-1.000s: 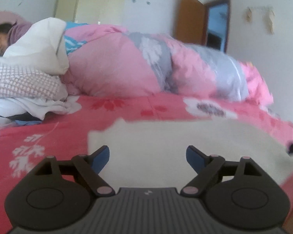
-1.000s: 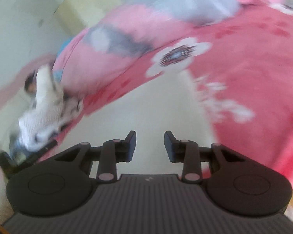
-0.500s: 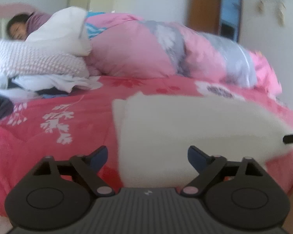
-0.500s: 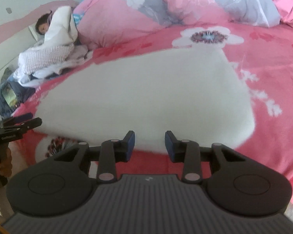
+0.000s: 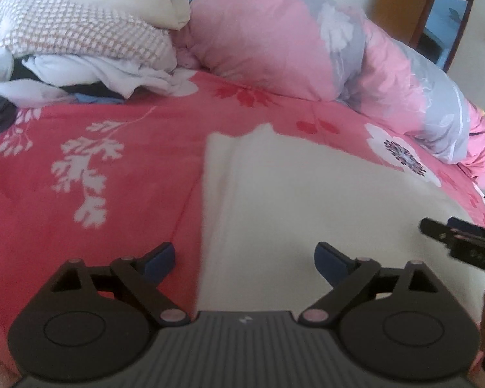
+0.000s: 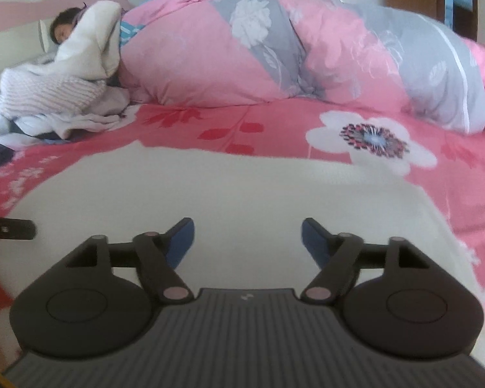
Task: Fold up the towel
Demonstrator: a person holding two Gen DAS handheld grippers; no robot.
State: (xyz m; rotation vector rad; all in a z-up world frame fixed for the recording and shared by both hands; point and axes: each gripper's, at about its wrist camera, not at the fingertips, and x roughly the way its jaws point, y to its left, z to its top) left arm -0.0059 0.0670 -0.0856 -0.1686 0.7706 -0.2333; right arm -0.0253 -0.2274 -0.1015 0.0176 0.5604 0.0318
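A white towel [image 5: 307,200] lies flat on the red flowered bedsheet [image 5: 97,161], folded so that a lower layer shows along its left edge. My left gripper [image 5: 244,258] hovers over that left edge, its jaws opening wide with nothing gripped. In the right wrist view the same towel [image 6: 210,194] fills the foreground. My right gripper [image 6: 247,237] hangs over its near part, jaws opening, nothing pressed between the blue pads. Each gripper's tip shows at the other view's edge.
A pink and grey quilt [image 6: 291,51] is bunched along the far side of the bed. A person lies at the headboard, far left, beside a heap of white and knitted clothes [image 5: 80,48]. A brown door [image 5: 401,6] stands behind.
The right gripper swung back over the towel and its jaws spread from narrow to wide. The left gripper shifted toward the towel's left edge. The towel now lies flat.
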